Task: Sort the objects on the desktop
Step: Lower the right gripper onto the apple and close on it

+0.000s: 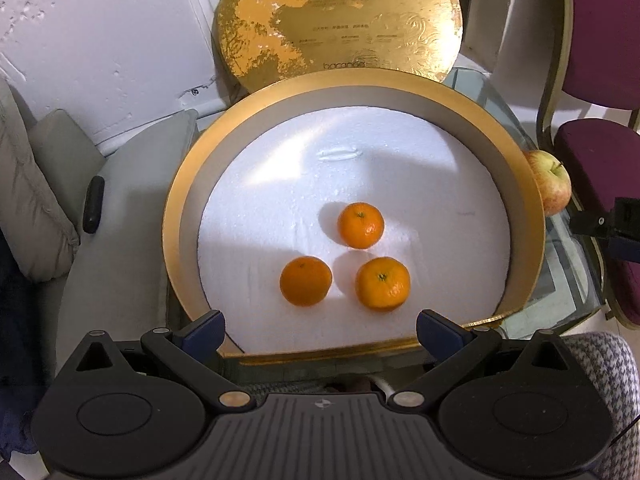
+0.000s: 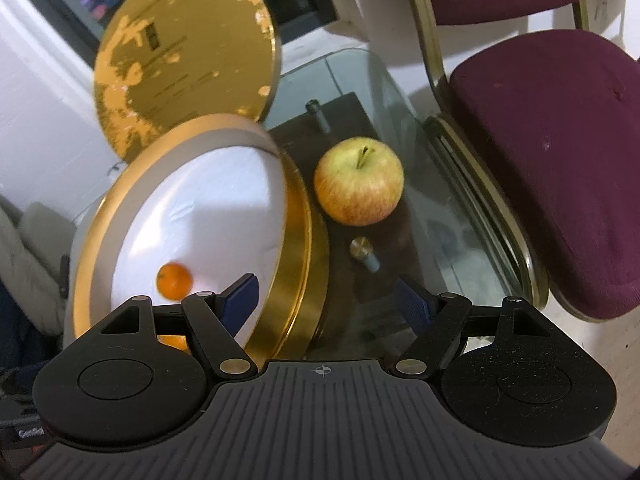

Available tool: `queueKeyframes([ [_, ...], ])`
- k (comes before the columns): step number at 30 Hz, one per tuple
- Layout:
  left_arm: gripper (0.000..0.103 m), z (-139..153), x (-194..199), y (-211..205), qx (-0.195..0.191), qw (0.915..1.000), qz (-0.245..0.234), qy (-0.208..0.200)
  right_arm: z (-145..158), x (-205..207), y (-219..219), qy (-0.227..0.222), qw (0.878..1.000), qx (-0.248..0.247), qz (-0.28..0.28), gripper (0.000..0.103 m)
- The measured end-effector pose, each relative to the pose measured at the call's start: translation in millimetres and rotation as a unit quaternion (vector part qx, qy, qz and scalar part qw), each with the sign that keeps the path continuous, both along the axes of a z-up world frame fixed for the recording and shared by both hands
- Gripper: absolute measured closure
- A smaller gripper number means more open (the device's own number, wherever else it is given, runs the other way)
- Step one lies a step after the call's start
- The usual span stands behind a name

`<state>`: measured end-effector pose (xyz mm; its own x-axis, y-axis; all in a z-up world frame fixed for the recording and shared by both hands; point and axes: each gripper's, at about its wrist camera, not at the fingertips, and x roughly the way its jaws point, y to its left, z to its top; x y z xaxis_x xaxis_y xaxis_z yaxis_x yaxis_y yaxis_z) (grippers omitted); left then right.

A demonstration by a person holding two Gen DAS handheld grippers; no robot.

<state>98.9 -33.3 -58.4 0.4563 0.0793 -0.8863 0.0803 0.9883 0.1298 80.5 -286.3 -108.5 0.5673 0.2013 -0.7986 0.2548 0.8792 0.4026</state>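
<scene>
Looking down from the left wrist: left gripper [image 1: 320, 330] hanging over the near rim of a round gold tin [image 1: 176, 216], fingers spread wide, nothing between them. Three tangerines [image 1: 360, 225] clustered on the white foam liner [image 1: 420, 184] inside, near the middle. Gold lid [image 1: 340, 20] propped upright behind the tin. Apple [image 1: 554, 186] just outside the rim, at right.

Looking from the right wrist: right gripper [image 2: 328, 300] held wide apart, empty, above the glass table [image 2: 460, 240]. Apple [image 2: 359, 181] sitting just beside the tin's wall [image 2: 296, 264], ahead of the fingers. One tangerine [image 2: 174, 279] showing inside the tin, at left.
</scene>
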Motion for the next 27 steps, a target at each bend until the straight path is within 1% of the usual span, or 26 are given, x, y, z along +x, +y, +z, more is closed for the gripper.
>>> queueKeyframes([
  [8,0.001,-7.5,16.5,6.1,0.001,0.9999,0.015,0.006,-15.3,34.2,-16.5,0.003,0.999,0.011,-0.03,0.023],
  [14,0.001,-13.9,25.4,10.1,0.002,0.9997,0.023,0.012,-21.2,60.7,-26.4,0.003,0.998,0.019,-0.053,0.023],
  [23,0.001,-19.7,33.8,13.3,0.002,0.9994,0.028,0.018,-43.9,97.6,-31.8,0.033,0.995,0.039,-0.084,0.023],
  [27,0.001,-21.3,36.4,14.1,0.001,0.9994,0.027,0.022,-51.4,105.5,-29.6,0.046,0.994,0.033,-0.09,0.021],
])
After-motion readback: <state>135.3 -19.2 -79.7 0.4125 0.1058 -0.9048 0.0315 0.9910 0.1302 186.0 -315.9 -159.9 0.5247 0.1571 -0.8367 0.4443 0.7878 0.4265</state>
